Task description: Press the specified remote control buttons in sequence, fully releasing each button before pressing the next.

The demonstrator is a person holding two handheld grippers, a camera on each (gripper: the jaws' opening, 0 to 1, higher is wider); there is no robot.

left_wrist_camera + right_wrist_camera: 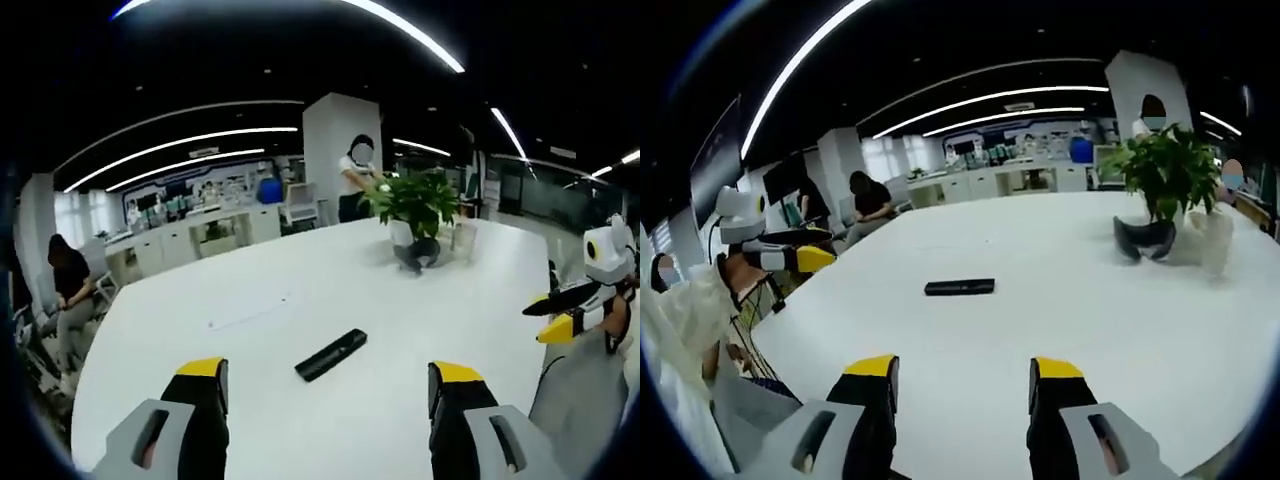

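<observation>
We hold the left gripper and right gripper with jaws apart, holding nothing, above a white table. A black remote control lies flat ahead, untouched.

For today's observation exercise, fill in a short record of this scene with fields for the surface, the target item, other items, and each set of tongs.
surface: white table
target item: black remote control lying flat, untouched
other items: potted plant at the far end, dark object at its base
left tongs: open, empty, short of the remote
right tongs: open, empty, short of the remote
</observation>
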